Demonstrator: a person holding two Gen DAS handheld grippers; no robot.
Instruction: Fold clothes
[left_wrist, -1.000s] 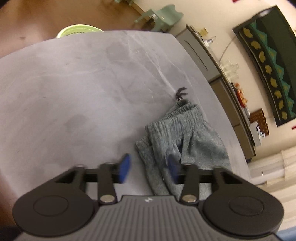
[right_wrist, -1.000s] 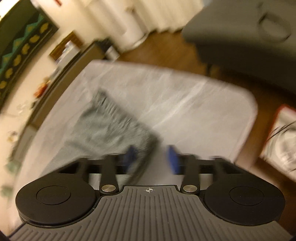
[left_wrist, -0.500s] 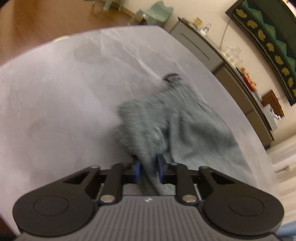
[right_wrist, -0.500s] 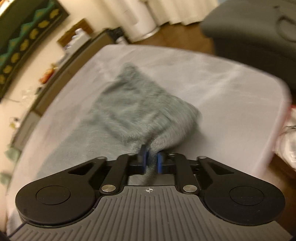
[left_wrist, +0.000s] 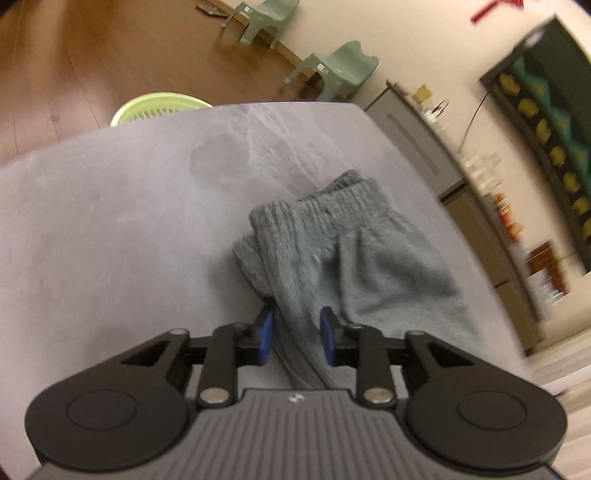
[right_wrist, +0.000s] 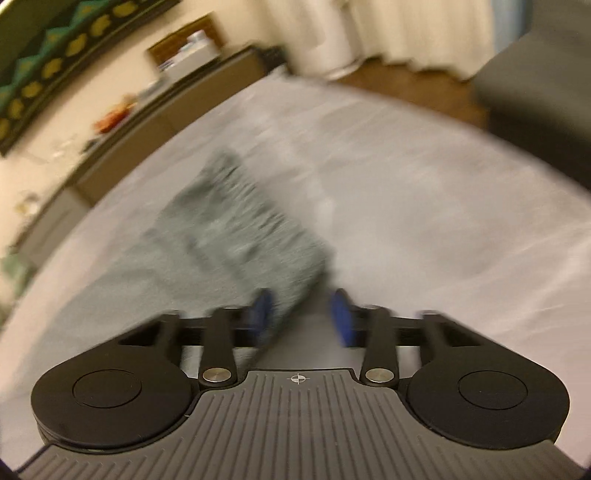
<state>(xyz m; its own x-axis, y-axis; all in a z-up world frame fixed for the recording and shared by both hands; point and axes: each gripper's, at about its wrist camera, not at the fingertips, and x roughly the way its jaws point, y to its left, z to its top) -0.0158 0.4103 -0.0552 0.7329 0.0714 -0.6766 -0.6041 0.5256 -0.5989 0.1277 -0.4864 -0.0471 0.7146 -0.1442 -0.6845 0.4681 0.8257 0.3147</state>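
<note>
- Grey sweatpants (left_wrist: 354, 258), folded over, lying on grey worktop (left_wrist: 110, 229).
- Left gripper (left_wrist: 296, 334) and right gripper (right_wrist: 303, 317): fingers opening, cloth between, unpressed.
- Step: releasing fold; next, regrasp for another.

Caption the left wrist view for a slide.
Left gripper fingers opening around folded grey sweatpants on the grey table.

Black hand-held gripper (left_wrist: 296, 334), blue pads (left_wrist: 266, 334), ribbed grey housing, silver screws
</note>
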